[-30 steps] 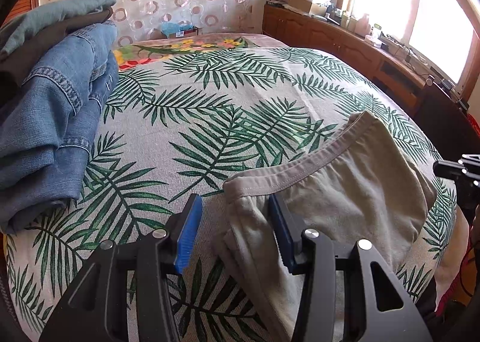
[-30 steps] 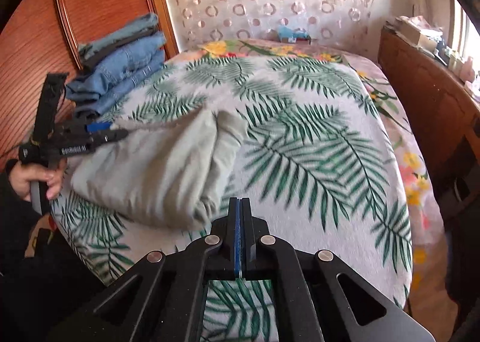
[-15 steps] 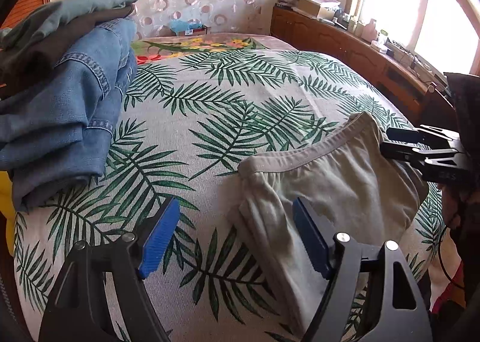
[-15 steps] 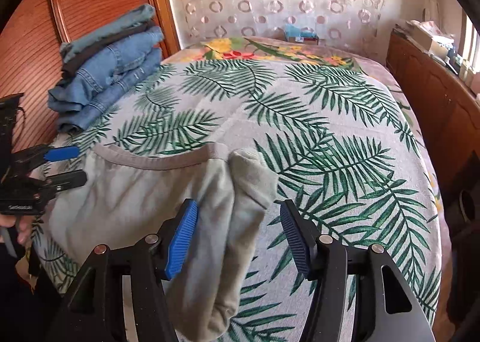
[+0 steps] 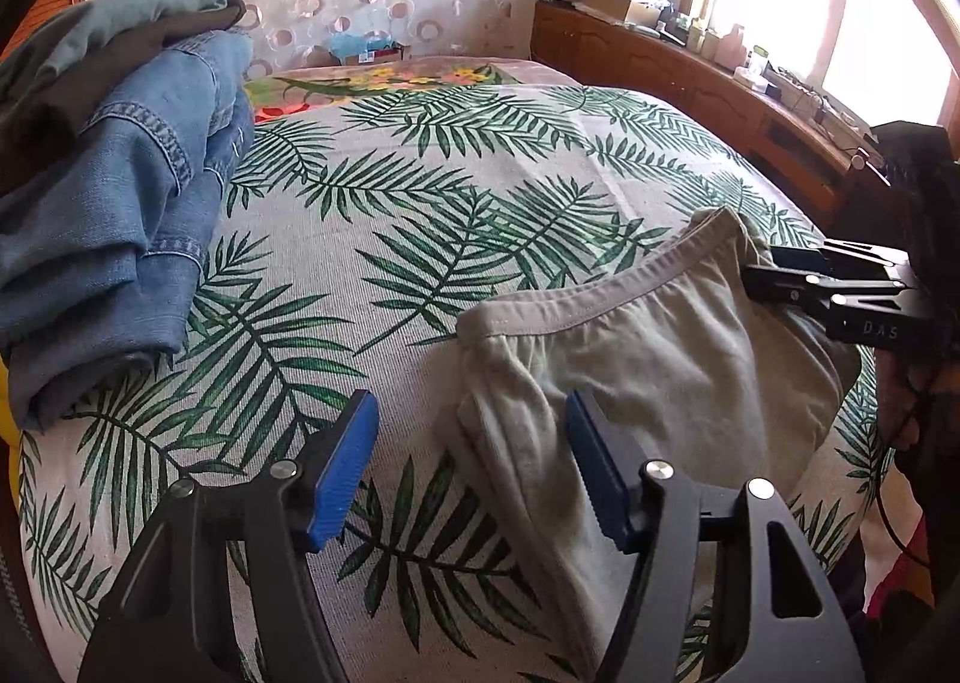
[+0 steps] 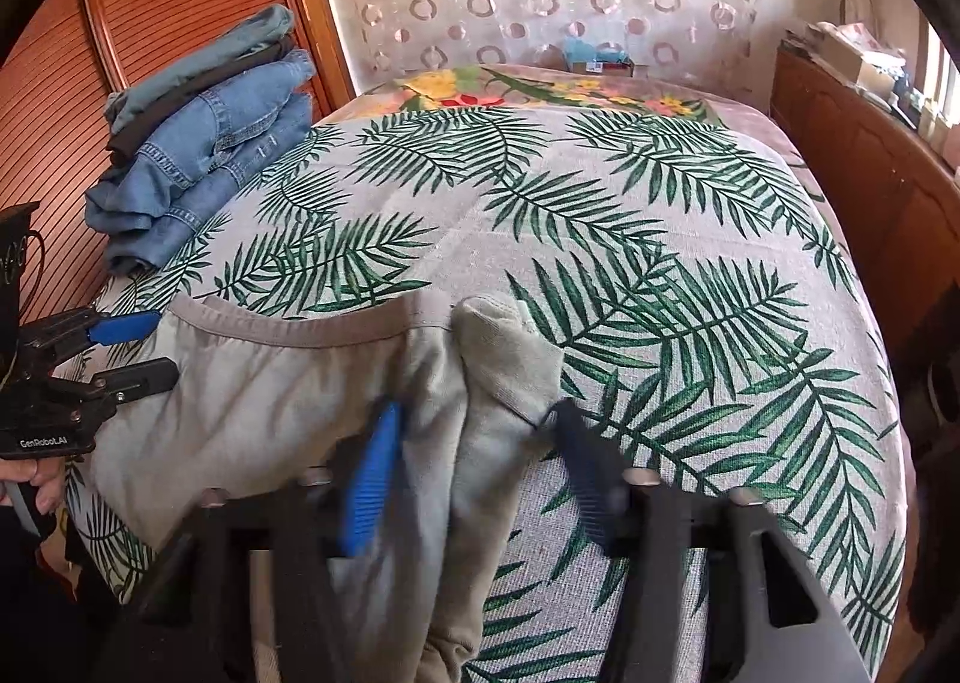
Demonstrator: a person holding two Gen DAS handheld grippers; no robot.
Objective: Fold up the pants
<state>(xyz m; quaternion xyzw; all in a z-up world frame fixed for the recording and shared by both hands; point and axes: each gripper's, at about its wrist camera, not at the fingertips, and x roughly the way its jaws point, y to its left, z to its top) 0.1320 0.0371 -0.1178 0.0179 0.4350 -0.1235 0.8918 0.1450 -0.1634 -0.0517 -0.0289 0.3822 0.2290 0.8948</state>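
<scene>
Where palm-leaf bedspread (image 5: pixel 420 215) lies, jeans stack (image 5: pixel 108 239).

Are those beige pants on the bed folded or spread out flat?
Folded. The beige pants lie doubled into a compact bundle on the leaf-print bedspread, layers stacked along the near edge, waistband on top. No legs stretch out.

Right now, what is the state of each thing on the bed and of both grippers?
Pants: folded, lying flat on the bed, waistband toward the far end.
Left gripper: open, straddling the left edge of the pants.
Right gripper: open, blurred, around the pants' right edge.
Jeans stack: folded, piled at the bed's left edge.
Bedspread: spread smooth.
</scene>
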